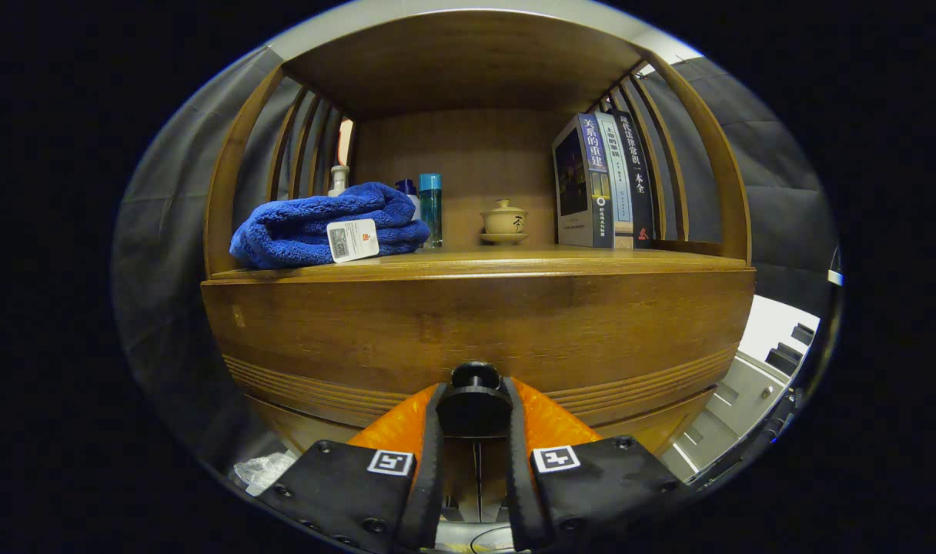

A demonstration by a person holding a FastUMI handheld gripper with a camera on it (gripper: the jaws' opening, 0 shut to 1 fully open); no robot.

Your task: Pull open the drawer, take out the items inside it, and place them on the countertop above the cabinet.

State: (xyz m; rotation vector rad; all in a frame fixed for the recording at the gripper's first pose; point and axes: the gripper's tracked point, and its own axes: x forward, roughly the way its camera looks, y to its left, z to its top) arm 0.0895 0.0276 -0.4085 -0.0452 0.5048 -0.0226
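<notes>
The wooden drawer front fills the space right ahead of me, and it looks flush with the cabinet. Its dark round knob sits between my two fingers, and my gripper is shut on it, both fingers pressing its sides. Above the drawer runs the countertop of the cabinet. The inside of the drawer is hidden.
On the countertop lie a folded blue towel with a white tag at the left, bottles behind it, a small lidded tea bowl in the middle and upright books at the right. Curved wooden slats close both sides.
</notes>
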